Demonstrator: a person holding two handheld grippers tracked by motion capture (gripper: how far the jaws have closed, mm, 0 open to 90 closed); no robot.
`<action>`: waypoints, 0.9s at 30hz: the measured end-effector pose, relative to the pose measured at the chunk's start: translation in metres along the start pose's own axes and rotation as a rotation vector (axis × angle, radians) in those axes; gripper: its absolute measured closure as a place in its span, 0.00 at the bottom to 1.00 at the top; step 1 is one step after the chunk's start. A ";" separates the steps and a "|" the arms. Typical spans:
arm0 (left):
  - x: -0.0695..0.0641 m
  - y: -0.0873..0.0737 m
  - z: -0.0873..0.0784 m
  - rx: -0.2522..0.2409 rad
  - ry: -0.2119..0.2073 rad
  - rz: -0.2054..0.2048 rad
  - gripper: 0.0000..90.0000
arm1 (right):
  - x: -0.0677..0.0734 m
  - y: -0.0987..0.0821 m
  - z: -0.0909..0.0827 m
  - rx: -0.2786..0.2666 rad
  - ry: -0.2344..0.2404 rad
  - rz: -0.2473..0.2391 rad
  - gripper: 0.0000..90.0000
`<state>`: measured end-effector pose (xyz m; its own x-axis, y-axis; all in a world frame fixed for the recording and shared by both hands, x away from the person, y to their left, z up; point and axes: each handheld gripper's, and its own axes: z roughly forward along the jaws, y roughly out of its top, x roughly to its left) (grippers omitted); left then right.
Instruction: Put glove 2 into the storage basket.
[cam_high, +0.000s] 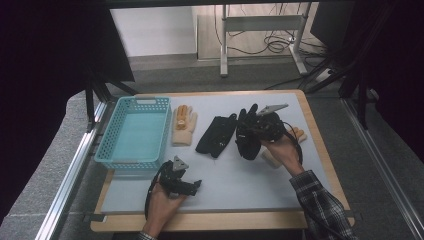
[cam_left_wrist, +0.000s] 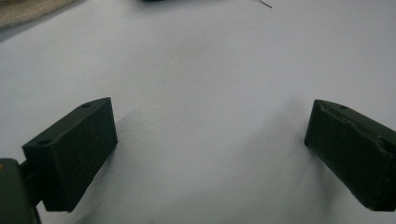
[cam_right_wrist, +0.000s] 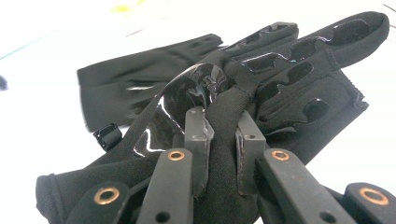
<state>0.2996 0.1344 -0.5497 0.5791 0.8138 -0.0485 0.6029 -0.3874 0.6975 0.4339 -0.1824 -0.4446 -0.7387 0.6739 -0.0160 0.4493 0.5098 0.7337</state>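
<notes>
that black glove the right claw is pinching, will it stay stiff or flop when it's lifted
Probably floppy: the black glove bunches into a fold between the right claw pads. It looks light, being thin fabric. Its glossy patches may be slick, though the pinch sits on cloth.

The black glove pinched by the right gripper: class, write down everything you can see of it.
The black glove looks like soft stretchy fabric with glossy grip patches on its fingers and palm and a rolled cuff. The right gripper is shut on a fold of its palm, bunching the cloth between the fingers. It lies slanted on the pale mat, partly over a second black glove, right of the blue basket.
</notes>
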 end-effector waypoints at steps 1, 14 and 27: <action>0.000 0.000 0.000 0.000 0.000 0.000 0.03 | 0.013 -0.005 -0.008 -0.010 0.024 -0.005 0.86; 0.000 0.000 0.000 -0.004 0.003 -0.004 0.03 | 0.078 -0.062 -0.015 -0.006 0.085 0.009 0.86; 0.000 0.000 0.000 -0.004 0.003 -0.004 0.03 | 0.080 -0.075 -0.006 -0.033 0.075 0.038 0.53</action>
<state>0.2994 0.1340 -0.5499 0.5751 0.8166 -0.0496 0.6031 -0.3822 0.7001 0.3382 -0.1698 -0.4974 -0.7573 0.6500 0.0624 0.4620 0.4658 0.7547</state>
